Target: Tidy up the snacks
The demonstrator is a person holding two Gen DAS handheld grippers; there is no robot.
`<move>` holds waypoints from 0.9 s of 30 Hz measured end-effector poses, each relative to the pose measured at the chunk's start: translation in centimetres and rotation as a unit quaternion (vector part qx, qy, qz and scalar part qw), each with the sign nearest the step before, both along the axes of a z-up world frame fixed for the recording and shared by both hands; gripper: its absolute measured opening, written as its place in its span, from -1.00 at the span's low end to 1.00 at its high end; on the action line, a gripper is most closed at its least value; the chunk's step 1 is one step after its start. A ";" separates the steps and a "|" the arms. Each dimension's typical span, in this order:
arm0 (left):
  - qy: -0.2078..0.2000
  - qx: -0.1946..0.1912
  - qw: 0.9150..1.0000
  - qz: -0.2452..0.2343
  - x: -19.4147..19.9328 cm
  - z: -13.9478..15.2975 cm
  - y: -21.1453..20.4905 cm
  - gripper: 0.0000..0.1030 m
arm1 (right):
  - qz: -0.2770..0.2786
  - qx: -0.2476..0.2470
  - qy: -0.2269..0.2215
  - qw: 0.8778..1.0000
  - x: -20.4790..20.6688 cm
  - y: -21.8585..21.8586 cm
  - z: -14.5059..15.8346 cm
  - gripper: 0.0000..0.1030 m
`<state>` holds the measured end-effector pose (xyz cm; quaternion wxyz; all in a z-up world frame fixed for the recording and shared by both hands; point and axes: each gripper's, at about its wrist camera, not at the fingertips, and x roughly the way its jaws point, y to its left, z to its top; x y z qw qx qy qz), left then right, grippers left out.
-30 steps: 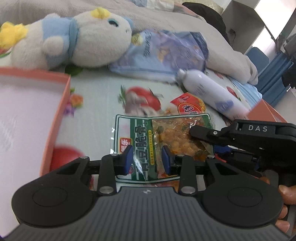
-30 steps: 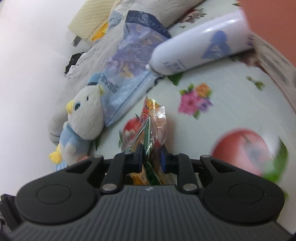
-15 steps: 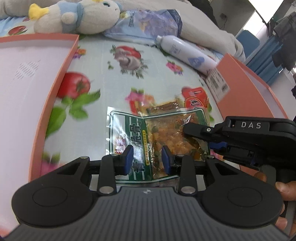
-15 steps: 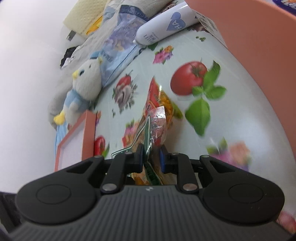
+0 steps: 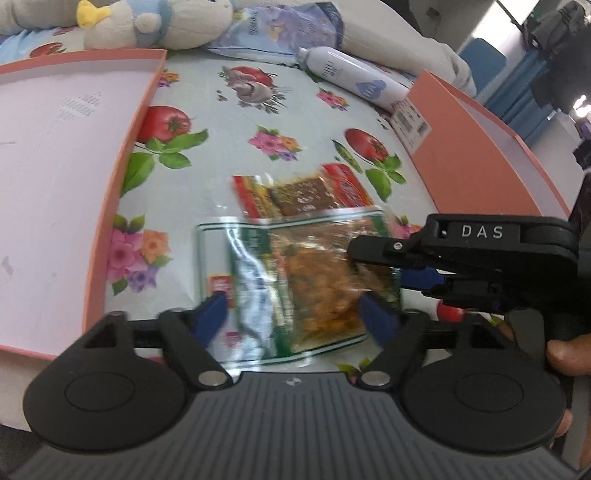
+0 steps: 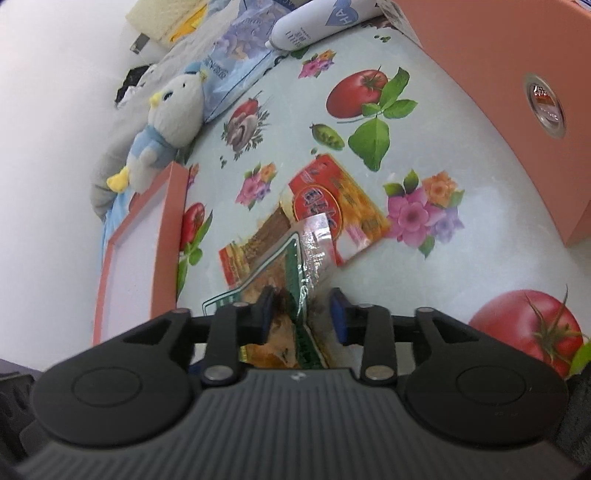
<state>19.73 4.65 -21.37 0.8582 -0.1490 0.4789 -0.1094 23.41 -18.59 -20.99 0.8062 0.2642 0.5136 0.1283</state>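
Left gripper (image 5: 295,317) opening around blurred, seemingly loose green snack packet (image 5: 295,280)

In the left wrist view, a snack packet (image 5: 295,280) lies at lower centre on the tablecloth (image 5: 229,122), partly overlapping a second snack packet (image 5: 306,192) just above it. A shallow box lid (image 5: 62,155) fills the left of the frame; a box (image 5: 476,147) stands at the right edge. Along the top, a plush toy (image 5: 155,22) sits upper left, a large bag (image 5: 280,33) top centre, and a bottle (image 5: 354,79) lies to the bag's right, its far end beside the box. In the right wrist view, a round sticker (image 6: 546,105) sits on the box wall, upper right.
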 end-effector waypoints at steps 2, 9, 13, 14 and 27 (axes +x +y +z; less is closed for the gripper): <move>0.001 0.009 1.000 -0.014 -0.1 0.1 -0.6 0.77 | 0.010 0.007 0.002 1.000 -0.3 -0.2 0.6 -0.11; -0.002 0.033 0.999 0.004 0.2 -0.1 -1.5 0.86 | 0.035 -0.037 -0.038 0.998 -1.3 -0.7 2.7 0.26; -0.025 0.056 0.998 0.002 0.5 -0.1 -2.2 0.90 | 0.044 -0.045 -0.056 0.997 -1.1 -1.2 3.2 0.26; -0.023 0.067 0.998 -0.001 0.8 -0.2 -2.4 0.90 | 0.041 -0.049 -0.059 0.996 -1.0 -1.3 3.4 0.26; -0.036 0.125 0.992 0.007 2.0 -1.7 -4.7 0.92 | 0.051 -0.076 -0.084 0.992 0.0 -1.8 3.3 0.25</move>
